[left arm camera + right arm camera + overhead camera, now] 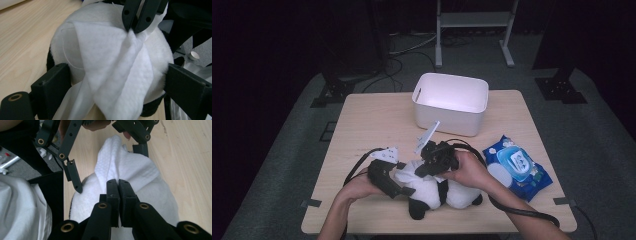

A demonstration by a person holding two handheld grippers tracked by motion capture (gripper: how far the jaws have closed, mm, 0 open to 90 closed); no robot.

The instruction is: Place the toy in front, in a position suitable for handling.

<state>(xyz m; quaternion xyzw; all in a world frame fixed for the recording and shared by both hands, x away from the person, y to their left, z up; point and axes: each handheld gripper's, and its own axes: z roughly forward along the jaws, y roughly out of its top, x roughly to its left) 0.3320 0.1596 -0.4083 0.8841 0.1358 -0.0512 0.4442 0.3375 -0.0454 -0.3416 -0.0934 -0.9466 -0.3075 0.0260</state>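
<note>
A black-and-white plush toy (457, 192) lies near the table's front edge. My left gripper (404, 182) comes at it from the left, jaws spread wide and pressed against both sides of its round white body (160, 52). A white wipe (112, 65) is draped over that body. My right gripper (424, 167) reaches down from above and is shut on a pinched fold of the wipe (120, 162). In the right gripper view its jaws (118, 182) meet tightly on the cloth. In the left gripper view the right gripper (136, 28) enters from the top.
A white plastic bin (452, 102) stands at the back middle of the wooden table (372, 120). A blue pack of wet wipes (517, 167) lies to the right of the toy. Cables trail from both grippers across the front of the table.
</note>
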